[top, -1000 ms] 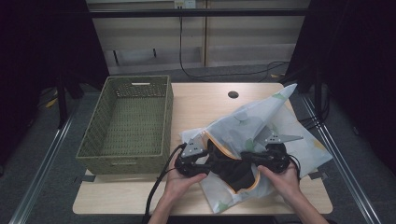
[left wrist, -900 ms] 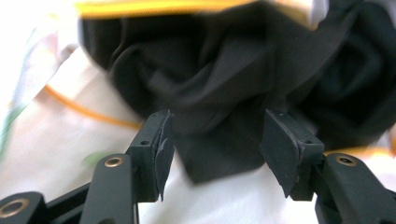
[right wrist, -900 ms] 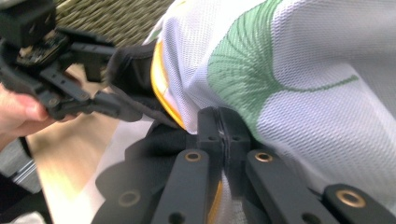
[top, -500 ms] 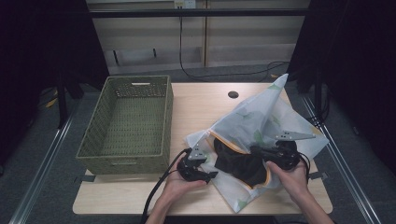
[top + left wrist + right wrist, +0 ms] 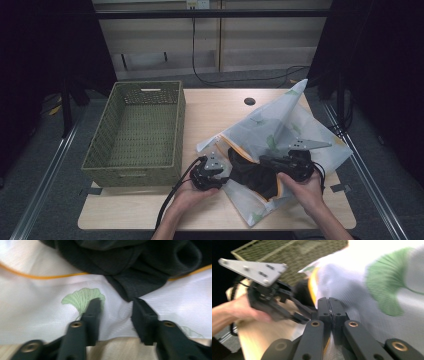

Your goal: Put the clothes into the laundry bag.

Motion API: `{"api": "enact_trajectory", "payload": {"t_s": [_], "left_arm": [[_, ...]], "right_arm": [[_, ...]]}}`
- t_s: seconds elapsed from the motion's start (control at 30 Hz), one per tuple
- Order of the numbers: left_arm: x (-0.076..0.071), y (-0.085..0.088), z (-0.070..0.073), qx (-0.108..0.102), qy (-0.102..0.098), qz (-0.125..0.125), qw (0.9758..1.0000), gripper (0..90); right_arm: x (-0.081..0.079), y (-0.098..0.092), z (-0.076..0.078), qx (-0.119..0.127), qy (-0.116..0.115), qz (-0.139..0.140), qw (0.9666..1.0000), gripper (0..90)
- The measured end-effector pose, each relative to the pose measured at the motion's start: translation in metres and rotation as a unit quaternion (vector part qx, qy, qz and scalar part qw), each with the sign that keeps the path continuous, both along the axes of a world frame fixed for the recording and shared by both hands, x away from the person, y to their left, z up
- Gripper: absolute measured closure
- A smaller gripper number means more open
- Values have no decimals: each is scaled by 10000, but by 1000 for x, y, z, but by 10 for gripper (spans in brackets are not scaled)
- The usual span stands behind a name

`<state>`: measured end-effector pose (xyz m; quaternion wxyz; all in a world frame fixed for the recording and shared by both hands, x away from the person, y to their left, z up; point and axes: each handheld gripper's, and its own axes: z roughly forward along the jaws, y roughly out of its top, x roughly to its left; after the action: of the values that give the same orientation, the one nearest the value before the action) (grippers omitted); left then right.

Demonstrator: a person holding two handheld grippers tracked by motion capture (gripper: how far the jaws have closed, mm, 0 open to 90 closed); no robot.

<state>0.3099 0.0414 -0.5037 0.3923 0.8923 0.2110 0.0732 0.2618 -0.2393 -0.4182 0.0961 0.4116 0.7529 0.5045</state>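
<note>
While the right gripper [image 5: 329,302] pinches the bag [image 5: 367,305], black cloth [image 5: 130,267] lies beyond the left gripper [image 5: 116,307].

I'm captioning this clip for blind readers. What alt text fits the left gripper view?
The left gripper has its two black jaws apart over a white mesh bag with a green leaf print and orange trim. A dark garment bulges from the bag's opening beyond the jaws, and the wooden table shows below.

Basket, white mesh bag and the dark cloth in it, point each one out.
Basket [image 5: 172,125], high view, right wall.
White mesh bag [image 5: 272,125], high view, raised upper part.
Dark cloth [image 5: 130,277], left gripper view, fold hanging out of the bag's mouth.
</note>
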Motion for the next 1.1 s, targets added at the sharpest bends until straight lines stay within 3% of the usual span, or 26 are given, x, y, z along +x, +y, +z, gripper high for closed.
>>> {"api": "enact_trajectory", "payload": {"t_s": [0.03, 0.1, 0.13, 0.17, 0.2, 0.27, 0.3, 0.37, 0.43, 0.47, 0.53, 0.67, 0.73, 0.77, 0.83, 0.9, 1.1], "left_arm": [[0, 1, 1, 54, -23, -16, 10000, 711], [0, 1, -2, -132, 3, 140, 9998, 783], [0, 0, -2, -178, 31, 100, 9998, 819], [0, 0, -1, -77, 43, 73, 9999, 863], [0, -1, -1, -128, 108, 100, 9998, 887], [-2, -2, -1, -78, 66, 140, 9999, 900], [-4, -4, -1, -174, 76, 257, 9995, 900], [-6, -6, 1, 35, 5, 292, 9996, 900], [-10, -8, 1, 21, 22, 417, 9991, 900], [-10, -8, 1, 32, 16, 359, 9993, 900], [-11, -7, -1, -118, 137, 389, 9991, 900], [-14, -2, -2, -483, 451, 327, 9973, 900], [-17, 1, 1, -624, 557, 297, 9960, 900], [-18, 1, 2, -724, 583, 287, 9953, 900], [-22, 0, 5, -732, 570, 239, 9954, 900], [-27, -2, 6, -838, 637, 102, 9944, 900], [-39, -11, 8, -903, 621, -94, 9939, 900]], "right_arm": [[-1, 4, 3, 3, -35, 57, 10000, 891], [-2, 12, 8, 41, -126, 189, 9997, 891], [-2, 16, 10, 35, -149, 251, 9996, 891], [-2, 20, 11, 58, -158, 307, 9994, 891], [-2, 24, 12, 103, -133, 376, 9992, 891], [-1, 32, 10, 95, -96, 513, 9986, 891], [-1, 37, 9, 88, -65, 554, 9984, 891], [-1, 45, 3, 59, 14, 677, 9977, 891], [-1, 51, -4, -15, 115, 776, 9969, 891], [0, 53, -8, -67, 168, 813, 9965, 890], [3, 57, -20, -161, 336, 879, 9954, 890], [12, 56, -44, -679, 588, 814, 9926, 890], [15, 52, -50, -754, 684, 726, 9922, 891], [17, 50, -50, -861, 651, 689, 9918, 891], [20, 47, -53, -1102, 530, 605, 9907, 891], [23, 44, -55, -1209, 537, 527, 9898, 891], [45, 29, -57, -1294, 310, 191, 9909, 891]]}}
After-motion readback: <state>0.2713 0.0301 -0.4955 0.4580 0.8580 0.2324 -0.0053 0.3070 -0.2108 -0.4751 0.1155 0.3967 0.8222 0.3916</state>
